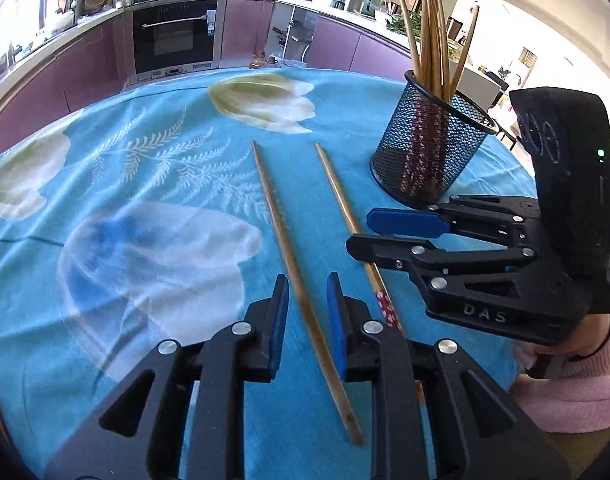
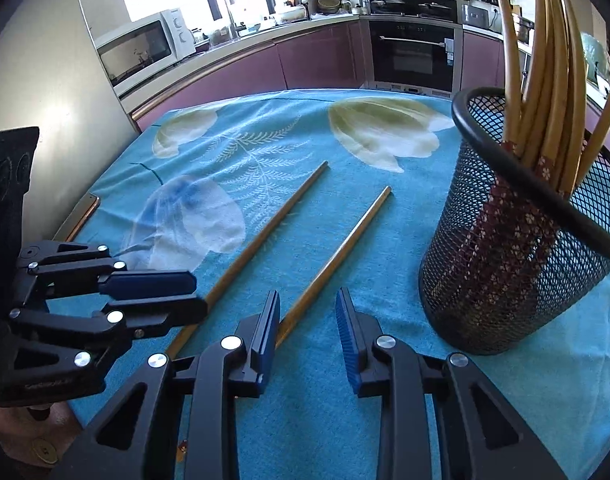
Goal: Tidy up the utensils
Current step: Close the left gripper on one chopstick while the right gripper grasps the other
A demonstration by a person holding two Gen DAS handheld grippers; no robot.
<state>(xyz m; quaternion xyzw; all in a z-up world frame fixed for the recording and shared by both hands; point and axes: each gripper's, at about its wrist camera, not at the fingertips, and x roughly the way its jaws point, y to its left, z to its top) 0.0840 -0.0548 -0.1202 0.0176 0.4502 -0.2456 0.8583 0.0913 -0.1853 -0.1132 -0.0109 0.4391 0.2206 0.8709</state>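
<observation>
Two loose bamboo chopsticks lie side by side on the blue flowered tablecloth (image 1: pixel 165 184). The left chopstick (image 1: pixel 289 256) runs between the fingers of my left gripper (image 1: pixel 307 320), which is open around it. The right chopstick (image 1: pixel 345 208) passes under my right gripper (image 1: pixel 361 232), which is open. In the right wrist view the right gripper (image 2: pixel 309 336) is open with the right chopstick (image 2: pixel 341 248) just left of its gap; the left chopstick (image 2: pixel 265 236) lies beside the left gripper (image 2: pixel 197 292). A black mesh holder (image 1: pixel 429 148) holds several chopsticks; it also shows in the right wrist view (image 2: pixel 505 264).
The table's far edge (image 1: pixel 265 70) faces purple kitchen cabinets and an oven (image 1: pixel 173 36). A microwave (image 2: pixel 141 48) sits on the counter at the left. A hand in a pink sleeve (image 1: pixel 577 376) holds the right gripper at the table's right edge.
</observation>
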